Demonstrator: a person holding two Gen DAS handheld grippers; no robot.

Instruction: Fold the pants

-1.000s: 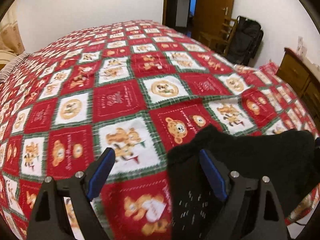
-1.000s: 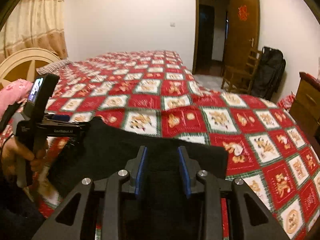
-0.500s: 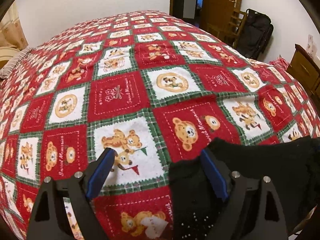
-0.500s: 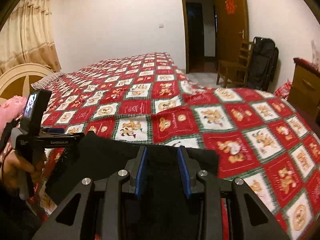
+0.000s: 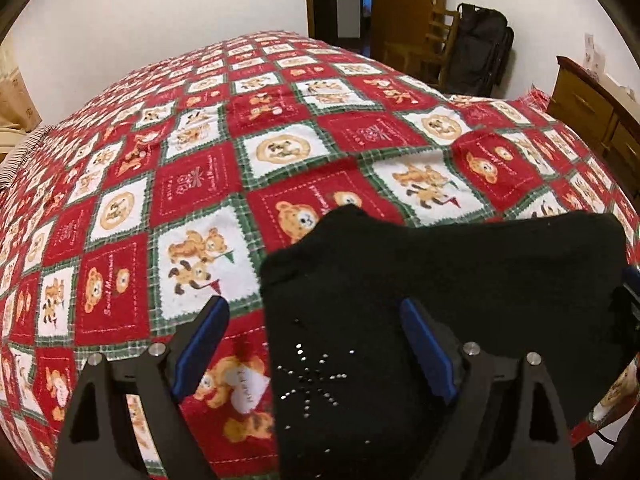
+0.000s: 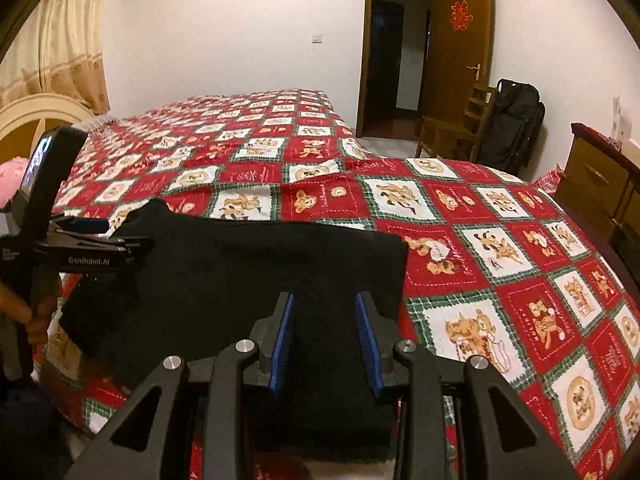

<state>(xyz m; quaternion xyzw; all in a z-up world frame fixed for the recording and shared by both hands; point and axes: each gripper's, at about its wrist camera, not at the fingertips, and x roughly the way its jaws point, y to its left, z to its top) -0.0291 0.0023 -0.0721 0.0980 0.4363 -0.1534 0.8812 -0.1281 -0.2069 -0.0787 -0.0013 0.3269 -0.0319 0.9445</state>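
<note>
Black pants (image 5: 460, 296) lie folded in a flat rectangle on the red patchwork bedspread (image 5: 200, 184) near its front edge, with a small studded star pattern by their left edge. My left gripper (image 5: 312, 344) is open wide above the pants' left edge; its right finger is over the cloth. In the right wrist view the pants (image 6: 240, 280) fill the lower middle. My right gripper (image 6: 326, 344) stands partly open over their right part, with cloth between the blue pads (image 6: 366, 332). Whether it pinches the cloth is unclear. The left gripper (image 6: 96, 240) shows at the pants' left end.
The bedspread (image 6: 500, 248) covers a large bed reaching to the far wall. A wooden dresser (image 6: 600, 184) stands at the right. A chair (image 6: 452, 128), a black bag (image 6: 516, 120) and an open door (image 6: 460, 40) are at the back. A headboard (image 6: 36, 116) and curtain are at the left.
The left gripper has moved right over the pants' left edge, so more black cloth lies under it. The right gripper stays over the pants with the same gap.
</note>
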